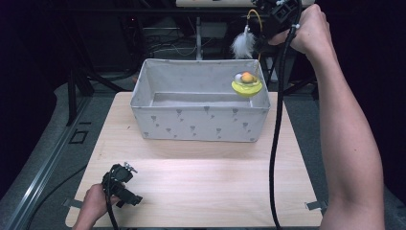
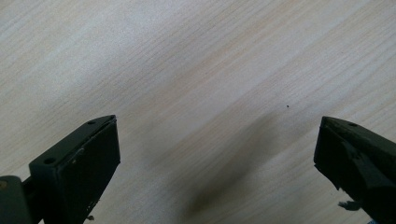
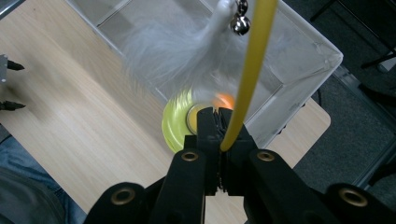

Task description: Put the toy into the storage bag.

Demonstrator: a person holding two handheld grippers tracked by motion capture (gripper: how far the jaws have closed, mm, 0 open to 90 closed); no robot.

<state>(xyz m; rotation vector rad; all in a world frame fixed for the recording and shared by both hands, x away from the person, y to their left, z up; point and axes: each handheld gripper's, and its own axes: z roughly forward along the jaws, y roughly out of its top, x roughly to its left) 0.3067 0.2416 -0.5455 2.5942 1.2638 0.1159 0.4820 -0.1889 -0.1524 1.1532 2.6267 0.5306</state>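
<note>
A light wooden counter [image 1: 201, 182] carries a grey fabric bin [image 1: 201, 125] printed with small dark marks, set toward its far edge and open at the top.

The right claw [image 1: 266, 28] is held high above the bin's far right corner, in a hand [image 1: 313, 29] whose forearm runs up the right side of the high view; a black cable [image 1: 276, 143] hangs from it down to the counter's near edge. In the right gripper view its jaws are pressed together on a yellow wand [image 3: 250, 65] of a cat toy, which rises from between them toward the top of that view. A white feather tuft [image 1: 243, 45] with small silver bells [image 3: 240, 23] hangs at the wand's other end. Below the claw, the toy's round yellow base [image 1: 247, 87] with an orange ball [image 1: 247, 76] on top hangs in the air over the bin's right end, above the rim; it looks blurred in the right gripper view.

The left claw [image 1: 125, 189] lies low at the near left part of the counter, held by the left hand [image 1: 95, 203]. In the left gripper view its jaws stand wide apart with nothing between them, over bare wood grain.
</note>
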